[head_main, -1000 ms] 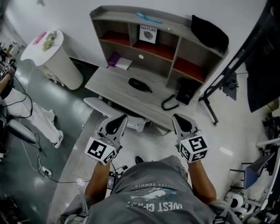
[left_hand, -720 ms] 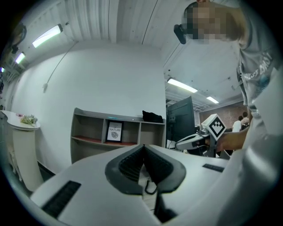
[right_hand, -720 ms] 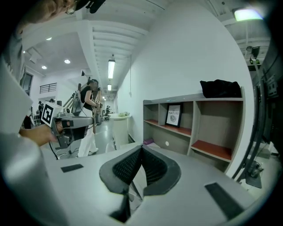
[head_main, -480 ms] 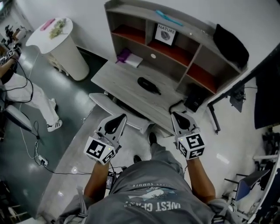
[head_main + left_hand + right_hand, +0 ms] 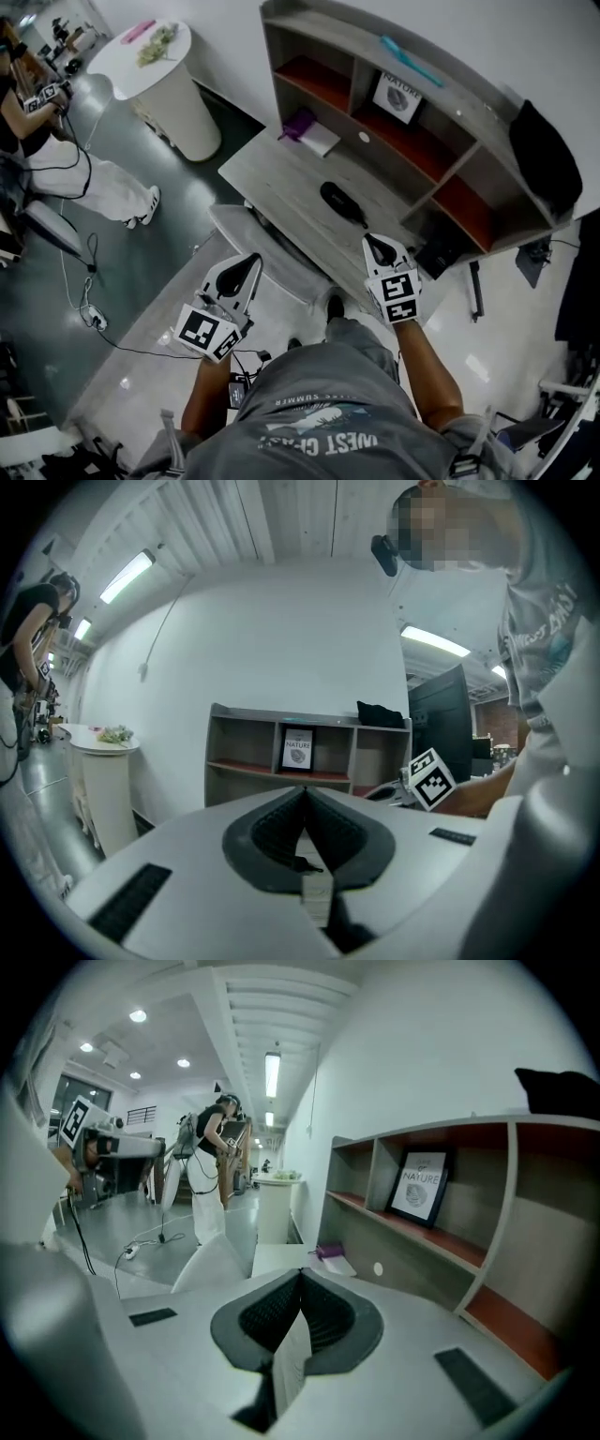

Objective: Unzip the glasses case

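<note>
The black glasses case point(image 5: 342, 202) lies on the grey desk point(image 5: 281, 173), in the head view only. My right gripper point(image 5: 373, 243) hovers at the desk's front edge, just short of the case and to its right, not touching it. Its jaws are shut with nothing between them, as the right gripper view point(image 5: 300, 1275) shows. My left gripper point(image 5: 251, 260) hangs lower left, above the white chair point(image 5: 281, 267), well off the case. It is shut and empty too, seen in the left gripper view point(image 5: 304, 790).
A shelf unit point(image 5: 412, 122) stands on the desk's back, with a framed picture point(image 5: 398, 97) and a black bag point(image 5: 544, 159) on top. A purple item with a white paper point(image 5: 309, 131) lies on the desk. A round white table point(image 5: 159, 75) and a person point(image 5: 56, 141) are at left.
The head view has shifted nearer the desk. My right gripper moved forward to the desk's front edge near the case. The left gripper drifted slightly lower left. Both stayed shut.
</note>
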`<state>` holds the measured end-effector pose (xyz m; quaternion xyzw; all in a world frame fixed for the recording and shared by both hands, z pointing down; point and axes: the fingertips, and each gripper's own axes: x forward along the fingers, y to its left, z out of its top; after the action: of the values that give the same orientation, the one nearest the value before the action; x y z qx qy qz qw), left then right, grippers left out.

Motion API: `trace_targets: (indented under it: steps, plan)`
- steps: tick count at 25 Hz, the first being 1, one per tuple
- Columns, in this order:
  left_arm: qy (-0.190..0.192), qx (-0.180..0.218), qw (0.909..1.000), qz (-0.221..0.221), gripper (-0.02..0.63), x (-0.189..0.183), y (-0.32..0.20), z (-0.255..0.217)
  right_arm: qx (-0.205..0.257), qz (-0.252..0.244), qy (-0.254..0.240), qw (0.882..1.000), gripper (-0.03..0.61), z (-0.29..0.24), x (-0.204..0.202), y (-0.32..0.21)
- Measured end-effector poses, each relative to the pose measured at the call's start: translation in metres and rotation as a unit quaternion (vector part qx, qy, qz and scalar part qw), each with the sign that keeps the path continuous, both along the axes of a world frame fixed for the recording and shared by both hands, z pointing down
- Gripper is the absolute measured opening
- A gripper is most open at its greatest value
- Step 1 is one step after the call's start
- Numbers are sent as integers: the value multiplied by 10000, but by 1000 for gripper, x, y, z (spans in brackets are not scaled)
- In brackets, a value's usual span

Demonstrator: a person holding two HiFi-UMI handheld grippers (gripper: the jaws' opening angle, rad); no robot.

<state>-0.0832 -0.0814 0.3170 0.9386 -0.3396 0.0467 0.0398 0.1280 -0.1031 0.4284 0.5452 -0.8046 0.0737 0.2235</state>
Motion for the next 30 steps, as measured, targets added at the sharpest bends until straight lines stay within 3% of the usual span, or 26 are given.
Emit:
trace_targets:
  steps: [13,18,23,30]
  plan:
    - [-250,-545,9963,-622,0,7,-36,41,-515,-529,385,9965,23,106,24,-102]
    - [-319,-774,9940,-706,0,11,-44,56,-747,-733,580,9928,66,149,27,-123]
    - [-350,-968,9918,-764,0,12,-52,72,-907,-1111,1072,9838,132,191,25,-140]
    - [-392,-1218,9876,-907,0,9,-60,91,-1132,-1597,1917,9617,209,258,28,-157]
